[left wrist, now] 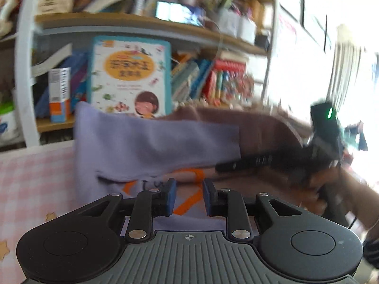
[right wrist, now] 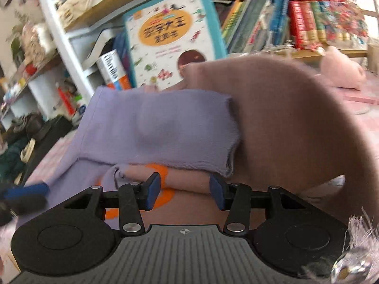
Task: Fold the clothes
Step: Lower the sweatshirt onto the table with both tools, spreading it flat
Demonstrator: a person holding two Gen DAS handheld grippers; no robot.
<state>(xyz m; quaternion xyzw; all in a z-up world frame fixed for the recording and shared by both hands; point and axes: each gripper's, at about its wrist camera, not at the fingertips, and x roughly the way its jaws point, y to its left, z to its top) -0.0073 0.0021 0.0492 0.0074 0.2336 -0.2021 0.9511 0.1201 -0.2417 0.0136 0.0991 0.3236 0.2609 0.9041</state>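
Down at the bottom middle of both wrist views, the two tools are sitting with jaws parted and nothing pinched: the left tool [left wrist: 189,196] is hanging over the orange print, and the right tool [right wrist: 186,193] is a bit wider, hovering at the pink roll under the flap. Neither pad is pressing cloth as far as I can see.

The purple garment [right wrist: 156,130] is lying mid-frame on the pink checked surface [left wrist: 35,177], one flap doubled over on top, so I'm guessing a fold is partly made. A brownish-mauve garment [right wrist: 296,123] is draping over its right side, probably waiting its turn.

Count: two tools, two garments, one big picture book [left wrist: 130,75] leaning on the shelf behind, and one pink plush toy [right wrist: 341,73] at the upper right.
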